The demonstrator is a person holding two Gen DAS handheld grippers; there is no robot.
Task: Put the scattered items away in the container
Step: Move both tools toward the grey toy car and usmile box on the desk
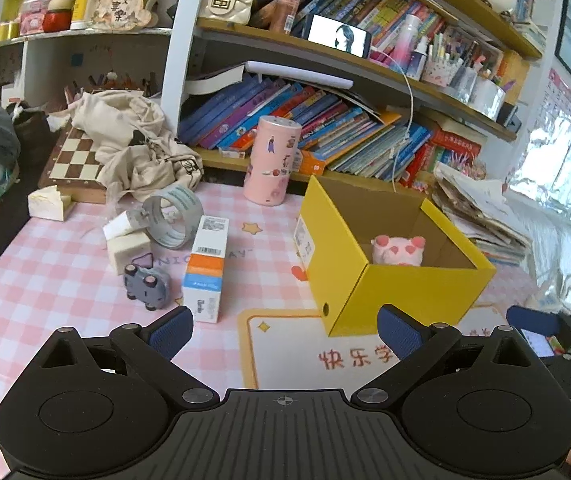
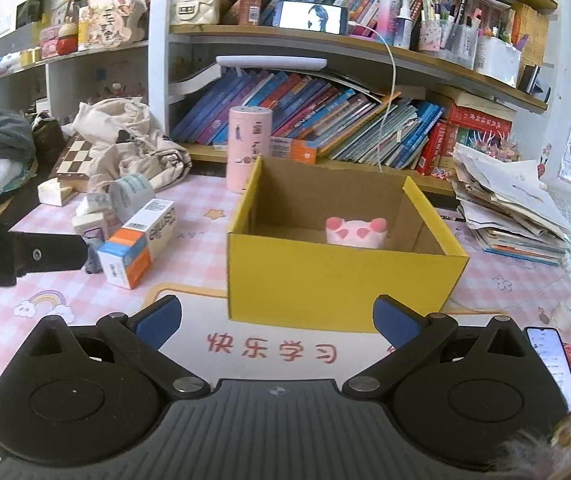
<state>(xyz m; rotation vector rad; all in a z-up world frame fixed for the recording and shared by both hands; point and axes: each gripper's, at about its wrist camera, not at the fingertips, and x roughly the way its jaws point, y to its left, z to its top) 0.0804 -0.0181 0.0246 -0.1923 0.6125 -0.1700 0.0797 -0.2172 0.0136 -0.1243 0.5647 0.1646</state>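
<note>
My left gripper: black linkage arms, silver pivot screws, ribbed grey centre plate with crosshair mark, blue textured pads on fingers. Right gripper: identical build.

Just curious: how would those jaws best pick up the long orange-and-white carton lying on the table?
Grip the carton across its narrow width near the middle, coming from above. It lies flat with both long sides clear, and the left gripper, jaws open, is nearest.
</note>
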